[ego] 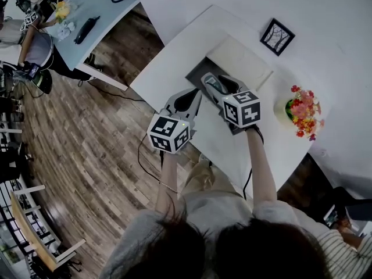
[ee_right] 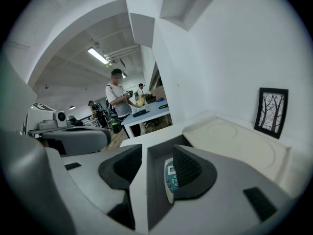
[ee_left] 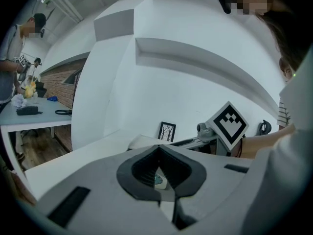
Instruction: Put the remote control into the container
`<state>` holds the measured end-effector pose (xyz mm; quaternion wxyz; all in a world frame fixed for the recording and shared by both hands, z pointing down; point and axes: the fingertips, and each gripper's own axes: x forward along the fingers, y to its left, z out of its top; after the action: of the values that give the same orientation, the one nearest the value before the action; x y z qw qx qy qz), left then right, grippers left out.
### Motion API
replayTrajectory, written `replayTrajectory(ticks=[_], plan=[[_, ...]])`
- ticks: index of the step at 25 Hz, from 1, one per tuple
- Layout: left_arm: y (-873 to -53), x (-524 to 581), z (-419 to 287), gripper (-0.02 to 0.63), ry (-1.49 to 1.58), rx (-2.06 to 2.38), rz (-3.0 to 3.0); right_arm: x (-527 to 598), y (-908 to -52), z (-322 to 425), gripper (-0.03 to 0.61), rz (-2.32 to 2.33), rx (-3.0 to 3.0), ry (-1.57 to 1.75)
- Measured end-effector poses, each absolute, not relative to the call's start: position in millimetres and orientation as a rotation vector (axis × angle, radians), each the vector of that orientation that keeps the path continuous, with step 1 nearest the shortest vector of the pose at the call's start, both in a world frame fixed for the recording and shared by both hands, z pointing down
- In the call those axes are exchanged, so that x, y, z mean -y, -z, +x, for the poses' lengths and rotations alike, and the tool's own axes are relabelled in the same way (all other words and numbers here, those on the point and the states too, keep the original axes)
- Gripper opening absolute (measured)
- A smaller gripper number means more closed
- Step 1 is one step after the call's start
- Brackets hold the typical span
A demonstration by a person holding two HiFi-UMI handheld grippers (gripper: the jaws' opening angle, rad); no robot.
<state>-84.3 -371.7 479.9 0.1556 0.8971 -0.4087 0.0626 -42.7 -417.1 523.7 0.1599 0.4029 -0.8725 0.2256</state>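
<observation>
Right gripper view: remote control point(ee_right: 169, 178) lies in container point(ee_right: 154, 192), below right tool point(ee_right: 156, 153).

Grey left claw point(ego: 193, 96), right claw point(ego: 216, 83), marker cubes point(ego: 169, 133)

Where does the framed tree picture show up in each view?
Head view: framed picture, upper right.
Left gripper view: framed picture, centre, standing at the wall.
Right gripper view: framed picture, far right.
Shared landmark: cream tray beside it.
</observation>
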Motion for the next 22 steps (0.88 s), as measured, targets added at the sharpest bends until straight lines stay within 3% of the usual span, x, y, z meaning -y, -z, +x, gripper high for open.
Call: replayTrajectory(ticks=[22], plan=[[-406,320,-51,0.003,-0.159,1.074,2.799,342,-392,-15,0.017,1.369,2.781,-0.41]])
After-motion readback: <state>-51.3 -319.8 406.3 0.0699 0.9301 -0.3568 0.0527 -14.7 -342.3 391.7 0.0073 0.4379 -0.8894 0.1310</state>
